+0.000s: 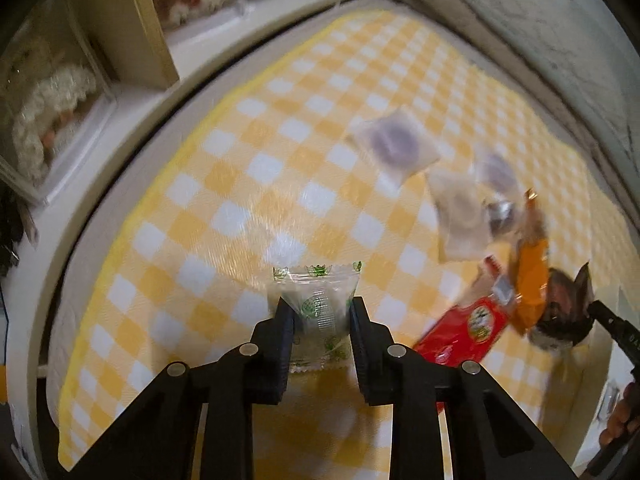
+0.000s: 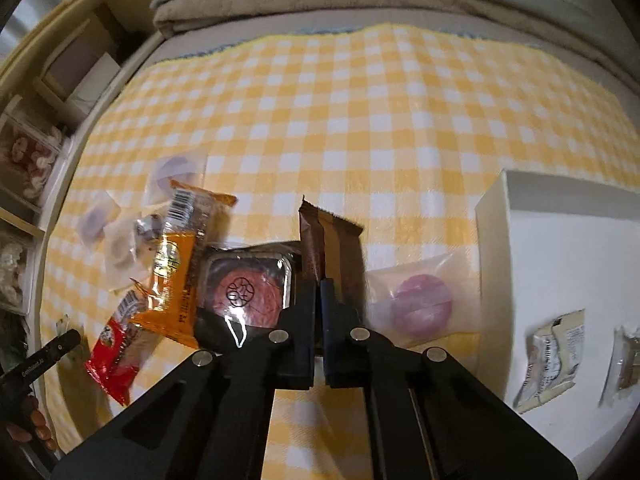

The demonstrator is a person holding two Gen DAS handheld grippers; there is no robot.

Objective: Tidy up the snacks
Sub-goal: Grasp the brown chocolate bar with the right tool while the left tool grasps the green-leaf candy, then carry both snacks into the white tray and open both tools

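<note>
- Black fingers (image 1: 286, 320) of our left hand-held gripper (image 1: 320, 320) fill the foreground of the left wrist view, clenched on a clear green-printed packet (image 1: 316, 312) that rests on the yellow checked cloth (image 1: 240, 184).
- Our right hand-held gripper (image 2: 318, 292) is pinched nearly closed on the edge of a brown wrapper (image 2: 330, 240), which stands up from the snack pile (a round red cake in a clear tray (image 2: 244, 292) lies just left of it).
- We judge both grasps made, so the sorting step is at pick-up; next we need to lift each item clear of the cloth and carry it to the white box (image 2: 560, 248) at the right, where two small packets (image 2: 550, 360) already lie.
- An orange pack (image 2: 180, 264), a red pack (image 2: 116, 352) and a pink round cake in its bag (image 2: 420, 304) wait on the cloth.
- Both hand-held grippers point steeply down at the surface, side by side.
- Lifting slowly should keep the thin wrapper edge from slipping.
</note>
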